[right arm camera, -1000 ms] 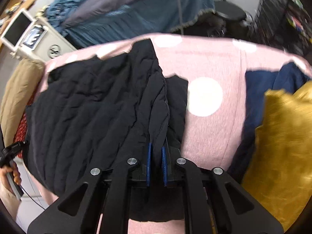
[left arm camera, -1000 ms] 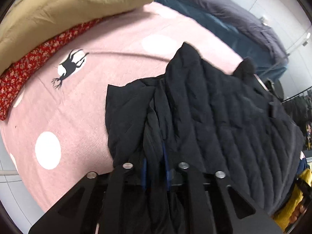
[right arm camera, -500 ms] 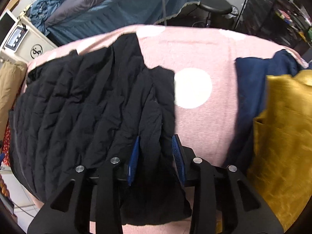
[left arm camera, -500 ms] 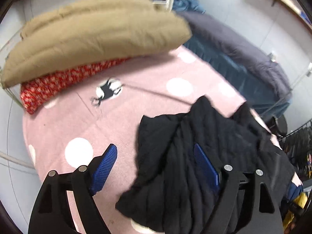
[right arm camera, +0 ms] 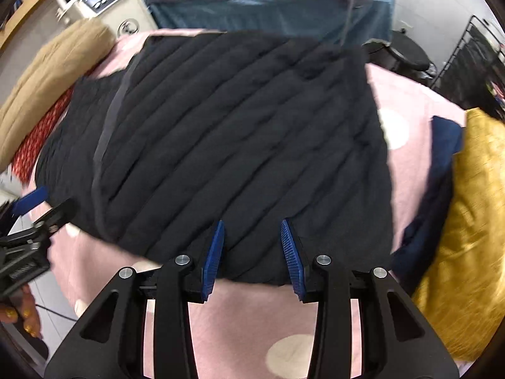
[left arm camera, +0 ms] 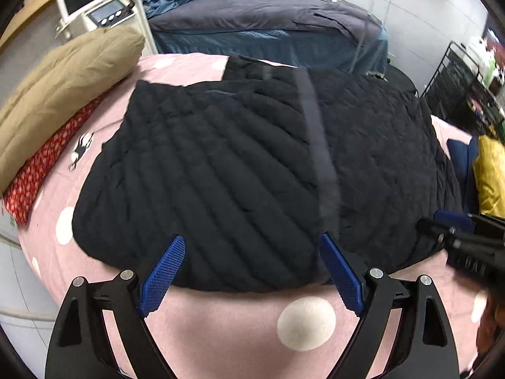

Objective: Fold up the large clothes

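A large black quilted jacket (left arm camera: pixel 240 170) lies spread flat on a pink bed cover with white dots (left arm camera: pixel 221 325); a grey zipper strip (left arm camera: pixel 315 145) runs down its middle. It also fills the right wrist view (right arm camera: pixel 246 145). My left gripper (left arm camera: pixel 252 271) is open and empty, just above the jacket's near hem. My right gripper (right arm camera: pixel 252 252) is open and empty over the near hem on the other half. The right gripper shows at the right edge of the left wrist view (left arm camera: pixel 464 237), and the left gripper at the left edge of the right wrist view (right arm camera: pixel 28 221).
A tan pillow (left arm camera: pixel 63 72) and a red floral pillow (left arm camera: pixel 41 170) lie at the left. A yellow garment (right arm camera: pixel 467 221) and a navy one (right arm camera: pixel 442 145) lie at the right. Behind is a bed with a blue-grey duvet (left arm camera: pixel 268 22), a white appliance (left arm camera: pixel 91 3) and a black rack (left arm camera: pixel 457 75).
Both grippers let go of the bunched jacket fabric, opened and pulled back. The jacket now lies spread flat with both halves folded in.
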{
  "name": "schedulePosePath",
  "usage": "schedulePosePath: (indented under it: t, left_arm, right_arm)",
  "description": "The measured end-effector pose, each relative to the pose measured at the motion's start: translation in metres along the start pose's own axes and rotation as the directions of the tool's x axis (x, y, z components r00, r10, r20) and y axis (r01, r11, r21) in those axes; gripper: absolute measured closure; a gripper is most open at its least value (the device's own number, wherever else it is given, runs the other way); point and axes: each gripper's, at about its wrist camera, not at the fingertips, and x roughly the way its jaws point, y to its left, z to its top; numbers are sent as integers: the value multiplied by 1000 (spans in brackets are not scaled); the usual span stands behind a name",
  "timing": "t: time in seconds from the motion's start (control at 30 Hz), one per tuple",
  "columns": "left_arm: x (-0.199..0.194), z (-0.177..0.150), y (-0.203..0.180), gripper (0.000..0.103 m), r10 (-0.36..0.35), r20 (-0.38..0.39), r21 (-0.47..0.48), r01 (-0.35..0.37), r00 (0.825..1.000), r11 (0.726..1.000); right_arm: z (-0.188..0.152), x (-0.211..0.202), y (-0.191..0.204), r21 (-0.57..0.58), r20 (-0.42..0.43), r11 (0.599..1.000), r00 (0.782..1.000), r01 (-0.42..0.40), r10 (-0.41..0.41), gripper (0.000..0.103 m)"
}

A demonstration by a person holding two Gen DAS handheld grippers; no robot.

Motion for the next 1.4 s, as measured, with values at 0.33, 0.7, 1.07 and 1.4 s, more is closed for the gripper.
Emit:
schedulePosePath:
  t: [0.33,0.7,1.07,1.4]
  left_arm:
    - [43,32,18,12,9,-57,-53,-12,998,999]
    - [95,51,24,5,27,-201,-107,-49,979,993]
    - [112,52,14,5,59,-247,-82,-81,967,993]
    - [109,52,4,5,66,-216,-76,-85,974,993]
  right_arm:
    - [16,20,10,-35,-31,999,999,20,-21,64]
    - [55,62,-3,60,-126,998,992,26,-18,47]
    - [70,92,0,61,-170,996,984,61,-49,44]
    - [58,94,6,70,-142,997,989,44,-33,38]
